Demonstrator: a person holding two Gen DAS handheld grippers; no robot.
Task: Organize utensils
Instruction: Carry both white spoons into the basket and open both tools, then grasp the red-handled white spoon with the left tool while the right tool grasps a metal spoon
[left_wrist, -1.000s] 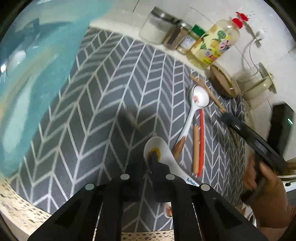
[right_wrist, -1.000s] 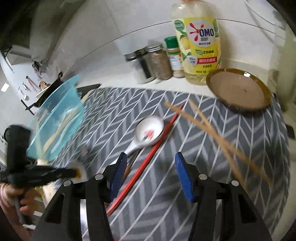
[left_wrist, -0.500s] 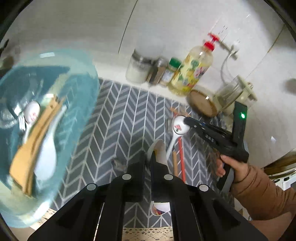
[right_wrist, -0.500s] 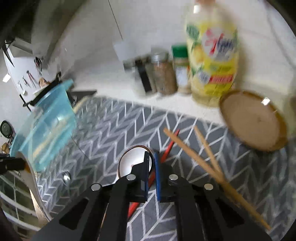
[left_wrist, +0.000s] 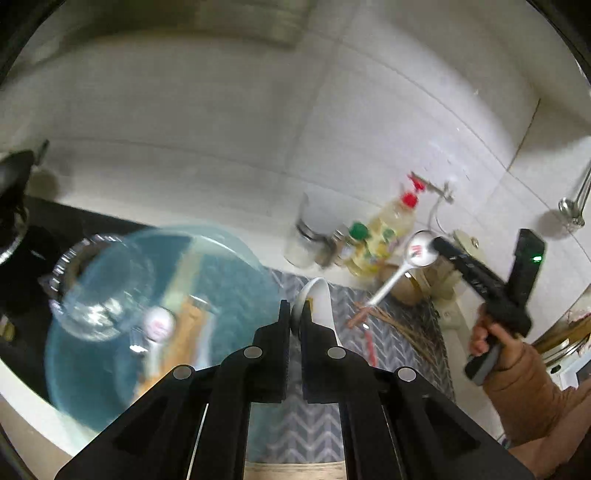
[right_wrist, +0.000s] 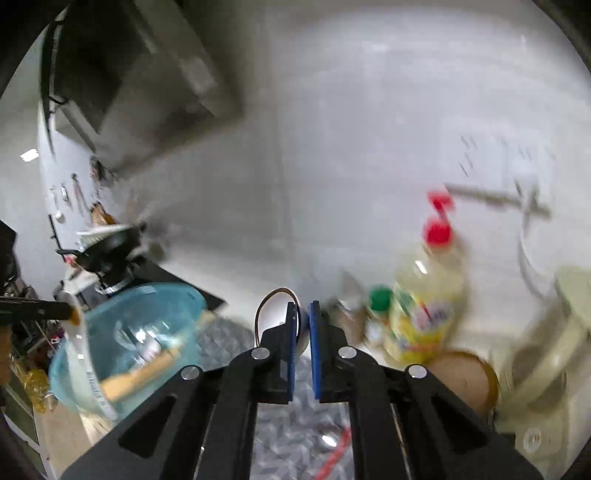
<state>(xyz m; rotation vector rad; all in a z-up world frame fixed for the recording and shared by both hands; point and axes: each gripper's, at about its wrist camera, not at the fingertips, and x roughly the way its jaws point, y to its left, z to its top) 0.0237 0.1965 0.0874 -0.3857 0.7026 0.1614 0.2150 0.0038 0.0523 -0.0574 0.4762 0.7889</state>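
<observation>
A: Both hands are up off the surface (left_wrist: 22, 402), and each carries a spoon! The left gripper (left_wrist: 294, 325) has its fingers clamped on a white spoon (left_wrist: 320, 299), bowl end poking up past the tips.

B: And the right gripper (right_wrist: 303, 321) has pinched shut too, on the other white spoon (left_wrist: 416, 251), the one with the red mark in its bowl. From the left camera that spoon hangs in the air, handle slanting down toward the grey zigzag mat (left_wrist: 391, 332).

A: Blue bowl (left_wrist: 236, 273) at the mat's left edge, with utensils already in it: a spoon and something wooden, rather blurred.

B: Chopsticks (left_wrist: 402, 328) lie on the mat near its back right corner, a red stick (left_wrist: 371, 349) beside them.

A: Along the back edge, against the white tiled wall (left_wrist: 221, 129), stand jars (left_wrist: 306, 243) and a yellow bottle (left_wrist: 388, 236) with a red cap. A brown dish (right_wrist: 461, 376) sits by the bottle.

B: Stove (left_wrist: 33, 266) to the left, ladle (left_wrist: 572, 210) hanging on the right wall.
</observation>
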